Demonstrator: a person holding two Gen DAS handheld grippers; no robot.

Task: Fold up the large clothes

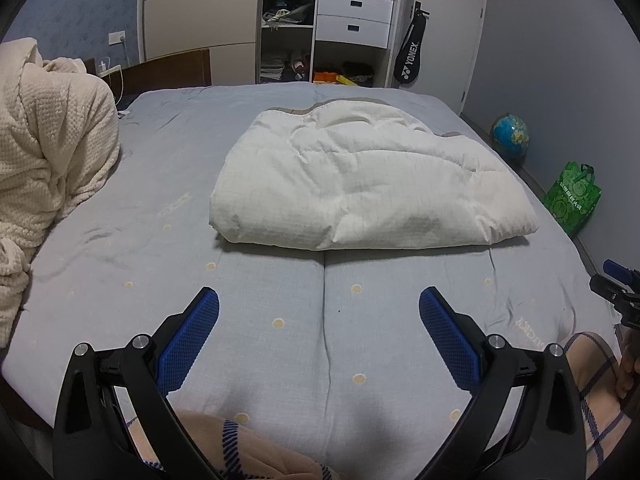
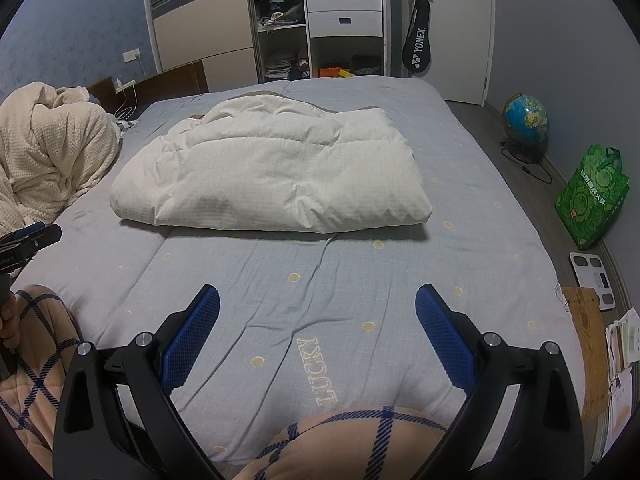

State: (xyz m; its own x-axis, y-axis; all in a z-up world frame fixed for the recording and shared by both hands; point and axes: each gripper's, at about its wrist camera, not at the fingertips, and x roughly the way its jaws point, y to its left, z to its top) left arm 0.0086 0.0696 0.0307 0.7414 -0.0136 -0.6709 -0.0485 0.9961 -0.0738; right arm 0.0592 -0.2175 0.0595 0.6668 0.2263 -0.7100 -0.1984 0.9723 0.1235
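Nearest to me, my plaid peach trouser legs press against the foot of the bed, which is covered with a blue-grey sheet dotted with pale yellow spots. My left gripper hangs over this near edge with its blue fingers spread wide and nothing between them. My right gripper is spread the same way, also gripping nothing, just above the word LUCKY stitched on the sheet. The two tools are apart from each other, side by side. The white quilt lies folded into a thick rectangular bundle in the middle of the bed, well ahead of both grippers and touching neither. A cream knitted blanket is heaped at the left side. On the floor to the right stand a globe and a green bag.
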